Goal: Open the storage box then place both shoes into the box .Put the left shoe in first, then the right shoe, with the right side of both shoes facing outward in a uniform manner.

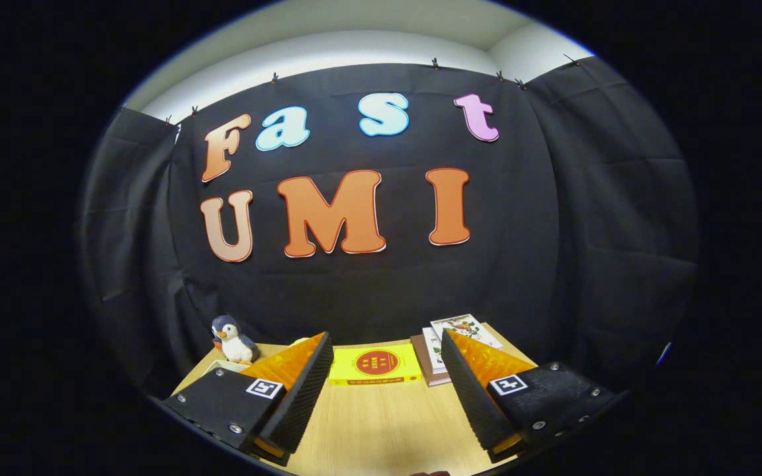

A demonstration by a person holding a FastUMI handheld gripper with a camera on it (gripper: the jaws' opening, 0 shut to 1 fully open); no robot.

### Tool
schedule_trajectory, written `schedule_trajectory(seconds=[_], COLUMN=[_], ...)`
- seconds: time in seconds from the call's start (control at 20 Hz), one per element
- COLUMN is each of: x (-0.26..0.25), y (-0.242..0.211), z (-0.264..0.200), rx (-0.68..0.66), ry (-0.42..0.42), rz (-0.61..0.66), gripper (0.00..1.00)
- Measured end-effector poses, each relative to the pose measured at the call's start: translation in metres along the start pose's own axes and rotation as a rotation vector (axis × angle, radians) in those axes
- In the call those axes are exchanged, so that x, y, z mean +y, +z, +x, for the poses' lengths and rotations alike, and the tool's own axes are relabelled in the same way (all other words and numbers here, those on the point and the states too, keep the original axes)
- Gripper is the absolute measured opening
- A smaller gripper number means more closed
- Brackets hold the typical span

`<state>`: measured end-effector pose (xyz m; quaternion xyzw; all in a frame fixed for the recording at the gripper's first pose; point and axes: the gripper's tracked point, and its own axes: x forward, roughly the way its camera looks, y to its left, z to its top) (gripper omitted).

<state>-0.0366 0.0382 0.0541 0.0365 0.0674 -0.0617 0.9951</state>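
— While you hold level over the wooden table (381, 423), what is listed?
— My gripper (381, 370): fingers wide apart, holding nothing. Beyond them: yellow book (374, 364), book stack (428, 360), penguin plush (232, 340).

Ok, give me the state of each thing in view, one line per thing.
gripper: open, fingers spread apart, holding nothing, above the table.
yellow book: closed, lying flat on the wooden table, beyond the fingers.
stack of books: closed, lying flat beside the yellow book.
penguin plush: upright, by the black cloth wall.
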Motion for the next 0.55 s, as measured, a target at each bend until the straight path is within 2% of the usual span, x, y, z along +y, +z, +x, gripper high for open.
schedule_trajectory(seconds=[0.55], x=[-0.089], y=[-0.003], z=[0.007], rx=[-0.003], ry=[-0.001], rz=[0.002], gripper=[0.98])
